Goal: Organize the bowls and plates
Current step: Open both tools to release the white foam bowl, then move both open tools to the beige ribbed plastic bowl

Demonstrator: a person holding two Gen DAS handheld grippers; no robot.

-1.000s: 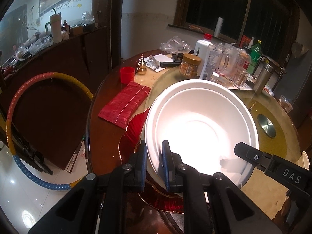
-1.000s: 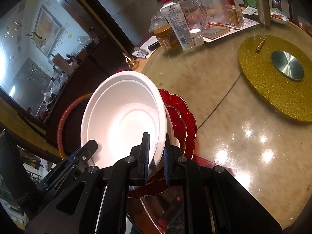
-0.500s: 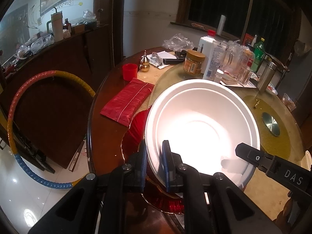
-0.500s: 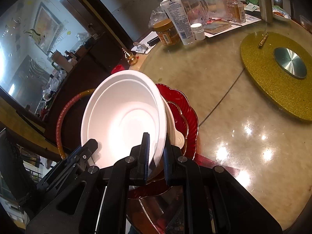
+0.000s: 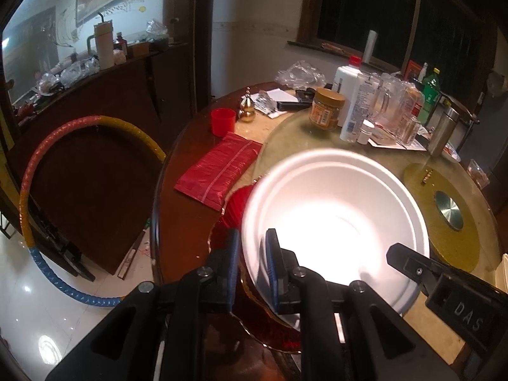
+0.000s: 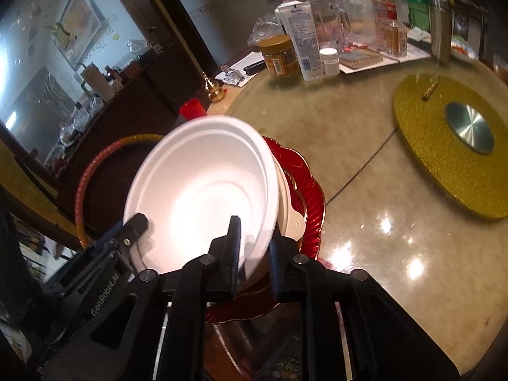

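Our left gripper (image 5: 250,263) and right gripper (image 6: 254,247) jaws have just been opening, spread around the blurred white foam bowl's (image 5: 333,219) rim; it hides most of the red plate (image 6: 309,197) at 3 o'clock.

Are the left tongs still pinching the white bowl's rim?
Apart. In the left wrist view the left tongs have just been opening; the bowl rim sits between the pads with gaps showing.

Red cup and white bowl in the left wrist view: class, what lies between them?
A red packet lies between the red cup and white bowl.
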